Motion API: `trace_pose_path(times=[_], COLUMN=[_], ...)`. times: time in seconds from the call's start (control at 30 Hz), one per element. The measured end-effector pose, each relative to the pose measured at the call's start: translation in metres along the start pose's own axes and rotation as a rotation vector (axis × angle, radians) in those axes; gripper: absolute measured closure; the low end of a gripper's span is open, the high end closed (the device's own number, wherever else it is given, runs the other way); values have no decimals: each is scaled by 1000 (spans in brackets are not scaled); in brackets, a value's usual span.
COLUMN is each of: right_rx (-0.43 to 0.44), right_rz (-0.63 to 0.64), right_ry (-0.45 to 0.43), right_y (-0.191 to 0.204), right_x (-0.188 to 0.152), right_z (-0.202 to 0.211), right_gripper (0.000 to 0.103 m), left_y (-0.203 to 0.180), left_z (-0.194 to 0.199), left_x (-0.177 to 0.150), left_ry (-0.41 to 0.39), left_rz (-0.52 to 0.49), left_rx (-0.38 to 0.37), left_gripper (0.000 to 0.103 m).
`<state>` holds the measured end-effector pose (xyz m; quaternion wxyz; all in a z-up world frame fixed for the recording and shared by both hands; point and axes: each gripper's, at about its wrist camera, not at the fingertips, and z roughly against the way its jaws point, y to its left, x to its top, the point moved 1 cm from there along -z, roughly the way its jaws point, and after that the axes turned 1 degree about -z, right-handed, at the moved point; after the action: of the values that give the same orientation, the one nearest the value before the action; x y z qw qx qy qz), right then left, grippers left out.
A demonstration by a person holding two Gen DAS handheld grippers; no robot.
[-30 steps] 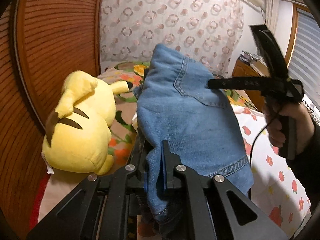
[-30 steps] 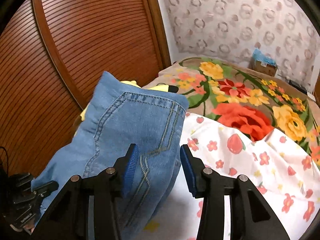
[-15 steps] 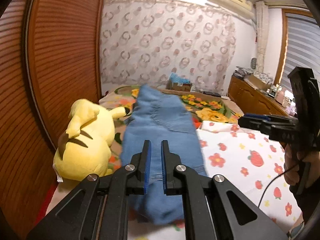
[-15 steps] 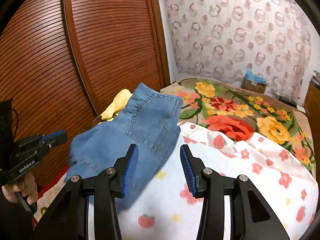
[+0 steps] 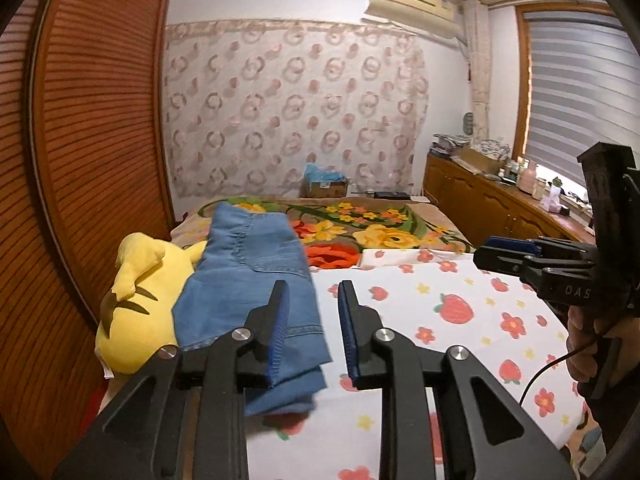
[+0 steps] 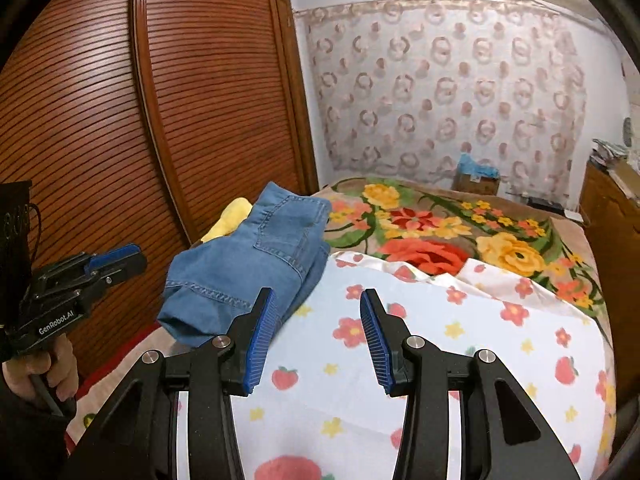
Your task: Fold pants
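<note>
The folded blue denim pants (image 5: 256,280) lie on the left side of the bed, partly draped over a yellow plush toy (image 5: 140,300); they also show in the right wrist view (image 6: 256,264). My left gripper (image 5: 312,332) is open and empty, just above the pants' near hem. My right gripper (image 6: 318,336) is open and empty over the white flowered sheet (image 6: 400,360), to the right of the pants. Each gripper shows in the other's view, the right (image 5: 504,252) and the left (image 6: 116,260).
A wooden slatted wardrobe door (image 5: 88,160) stands close on the left. A floral blanket (image 6: 440,232) covers the far part of the bed. A cardboard box (image 5: 324,188) sits at the far wall. A wooden cabinet (image 5: 500,208) runs along the right.
My left gripper opened and let go of the pants, which dropped onto the bed and plush toy. Both grippers pulled back and up from the pants.
</note>
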<state>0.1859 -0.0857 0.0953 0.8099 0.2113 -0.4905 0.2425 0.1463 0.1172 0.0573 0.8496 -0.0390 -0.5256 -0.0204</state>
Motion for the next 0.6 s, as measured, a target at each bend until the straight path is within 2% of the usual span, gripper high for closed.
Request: trace_pose_path(times=[0.07,0.13,0.2,0.23,0.3,0.37,0.6], right_rx=[-9,-17,-29,-33,-44,-53,-99], right_rz=[-9,-16,-22,-26,-32,-39,-63], right_ry=[-10,-19,-29,-34,-42,-48,-75], right_y=[1,1,2,3,3,4,10], right_x=[-6,-12,-19,-22,-28,-36,-56], right_z=[8,21,31,36,45,55,89], right_gripper=[58,58,58,58,58,58,58], left_y=[-8,-17,-25,-29,-36,-43,-61], left_z=[5,11,15,17,23,26,38], left_x=[-1,-2,-3,-4,-5,-6,-12], left_ry=[-6,-18,-21,-28,-43,-48,-61], left_rz=[-7,-17,-23,-23,-30,-30,-33], left_rx=[-19,-31,-47,-52,-62,-52,-47], left_gripper=[57,53,36,23,21,14,12])
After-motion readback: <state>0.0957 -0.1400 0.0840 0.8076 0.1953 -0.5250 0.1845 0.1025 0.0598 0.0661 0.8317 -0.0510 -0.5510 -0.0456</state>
